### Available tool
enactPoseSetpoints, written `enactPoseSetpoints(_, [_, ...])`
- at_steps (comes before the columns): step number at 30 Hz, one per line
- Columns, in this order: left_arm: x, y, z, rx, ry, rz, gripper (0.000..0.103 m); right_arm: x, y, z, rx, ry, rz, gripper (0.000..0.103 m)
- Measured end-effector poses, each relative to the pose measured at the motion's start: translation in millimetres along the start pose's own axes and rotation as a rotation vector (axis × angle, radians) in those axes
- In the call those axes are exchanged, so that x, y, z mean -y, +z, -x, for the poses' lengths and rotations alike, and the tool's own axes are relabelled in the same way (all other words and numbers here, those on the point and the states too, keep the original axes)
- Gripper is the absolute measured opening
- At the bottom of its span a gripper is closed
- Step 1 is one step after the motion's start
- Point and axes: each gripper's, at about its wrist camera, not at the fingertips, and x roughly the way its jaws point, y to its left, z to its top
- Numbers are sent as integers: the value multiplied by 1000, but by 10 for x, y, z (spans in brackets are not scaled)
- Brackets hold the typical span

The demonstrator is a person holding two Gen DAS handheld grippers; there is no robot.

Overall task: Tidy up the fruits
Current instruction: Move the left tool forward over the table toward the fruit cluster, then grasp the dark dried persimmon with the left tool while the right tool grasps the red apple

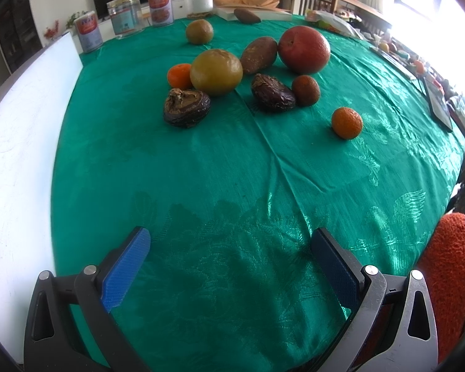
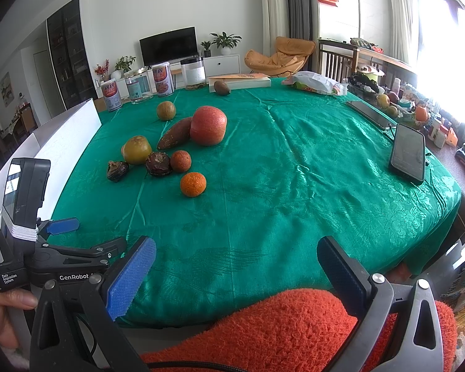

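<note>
Several fruits lie on the green tablecloth point(image 1: 232, 186): a big red grapefruit point(image 1: 303, 49) point(image 2: 208, 125), a yellow-green citrus point(image 1: 216, 72) point(image 2: 136, 149), a brown oblong fruit point(image 1: 259, 55) point(image 2: 174, 137), two dark shrivelled fruits point(image 1: 186, 108) point(image 1: 272, 93), a small reddish fruit point(image 1: 306, 90), and two mandarins point(image 1: 346, 123) point(image 1: 179, 76). Another green citrus point(image 1: 199, 31) lies farther back. My left gripper point(image 1: 231, 266) is open and empty above the near cloth. My right gripper point(image 2: 235, 276) is open and empty at the table's near edge. The left gripper also shows in the right wrist view point(image 2: 62, 226).
A white board point(image 1: 21, 142) lies along the table's left side. Cans and jars point(image 1: 124, 18) stand at the back, with a book point(image 2: 240, 81) and a brown fruit point(image 2: 221, 87). Two phones point(image 2: 407, 153) lie at the right. An orange fuzzy sleeve point(image 2: 279, 325) sits below.
</note>
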Motion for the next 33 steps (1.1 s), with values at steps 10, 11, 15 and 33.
enactPoseSetpoints(10, [-31, 31, 0, -22, -24, 8, 103, -12, -24, 1, 0, 2, 0, 103])
enactPoseSetpoints(11, [-70, 45, 16, -25, -42, 30, 102, -17, -33, 5, 0, 3, 0, 103])
enactPoseSetpoints(15, [-266, 95, 80, -21, -146, 128, 102, -21, -58, 2, -4, 12, -4, 103])
enactPoseSetpoints(33, [-473, 932, -477, 4, -28, 123, 71, 8, -35, 31, -20, 31, -18, 103])
